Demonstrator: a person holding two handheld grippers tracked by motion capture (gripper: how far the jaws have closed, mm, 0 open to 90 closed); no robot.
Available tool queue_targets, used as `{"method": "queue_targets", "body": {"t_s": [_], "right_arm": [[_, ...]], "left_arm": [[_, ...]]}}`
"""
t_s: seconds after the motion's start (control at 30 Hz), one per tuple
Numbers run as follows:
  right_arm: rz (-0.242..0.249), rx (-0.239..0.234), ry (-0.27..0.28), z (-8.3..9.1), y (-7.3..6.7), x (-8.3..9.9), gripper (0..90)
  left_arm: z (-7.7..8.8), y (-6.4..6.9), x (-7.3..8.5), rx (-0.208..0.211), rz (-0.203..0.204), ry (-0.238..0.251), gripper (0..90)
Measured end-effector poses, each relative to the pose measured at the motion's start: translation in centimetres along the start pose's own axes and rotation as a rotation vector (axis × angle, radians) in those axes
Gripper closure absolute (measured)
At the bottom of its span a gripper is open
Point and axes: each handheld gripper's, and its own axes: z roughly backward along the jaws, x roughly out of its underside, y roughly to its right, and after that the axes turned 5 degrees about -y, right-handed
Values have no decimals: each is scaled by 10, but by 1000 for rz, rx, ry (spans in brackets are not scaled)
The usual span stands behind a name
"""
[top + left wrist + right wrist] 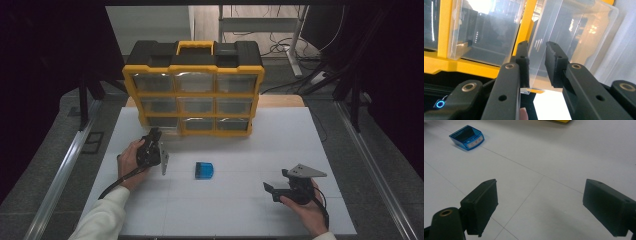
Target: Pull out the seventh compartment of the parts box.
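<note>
The left tool point(154, 136) reaches the bottom-left drawer point(564, 45) of the yellow organiser point(194, 87), jaws narrow around its clear front lip, apparently touching it. To do this well, squeeze firmly and pull straight out, level. The right tool point(272, 190) hovers wide over the tabletop point(250, 210), near the blue box point(204, 171).

My left gripper point(536, 62) has matte black jaws with brass-ringed screws and a small blue glowing ring; my right gripper point(272, 190) carries a grey three-cornered plate. My sleeves are white.
</note>
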Motion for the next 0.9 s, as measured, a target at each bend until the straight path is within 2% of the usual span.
{"method": "queue_targets", "body": {"t_s": [0.9], "right_arm": [[-1,1,0,0,0,0,131]], "left_arm": [[12,0,3,5,-14,12,739]]}}
